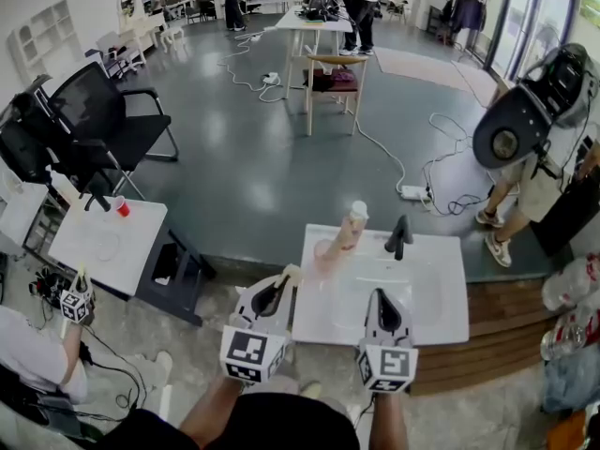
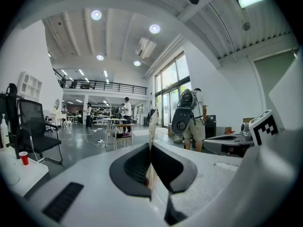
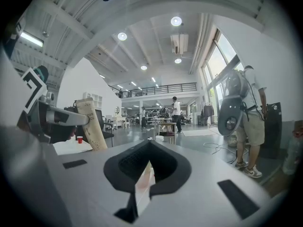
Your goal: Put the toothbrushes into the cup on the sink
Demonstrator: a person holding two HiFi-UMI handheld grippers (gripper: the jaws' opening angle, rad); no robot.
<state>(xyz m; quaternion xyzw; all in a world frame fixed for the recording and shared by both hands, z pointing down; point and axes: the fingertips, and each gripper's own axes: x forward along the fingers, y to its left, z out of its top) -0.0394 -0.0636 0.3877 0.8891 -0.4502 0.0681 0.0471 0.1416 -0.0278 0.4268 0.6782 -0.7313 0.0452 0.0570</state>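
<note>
White sink (image 1: 441, 298). Left gripper (image 1: 279, 291) at the sink's left edge, jaws pinching an upright beige toothbrush carton (image 3: 93, 126). Right gripper (image 1: 382, 300) over the basin, jaws pressed together. Cup (image 1: 343, 244) on the sink's back rim, left of the black faucet (image 1: 398, 235).

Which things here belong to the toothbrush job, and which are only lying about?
For the job: cup on the sink; beige pack in the left gripper; thin pack in the right gripper.
Lying about: red cup, black chair, wooden stool, floor cables.
</note>
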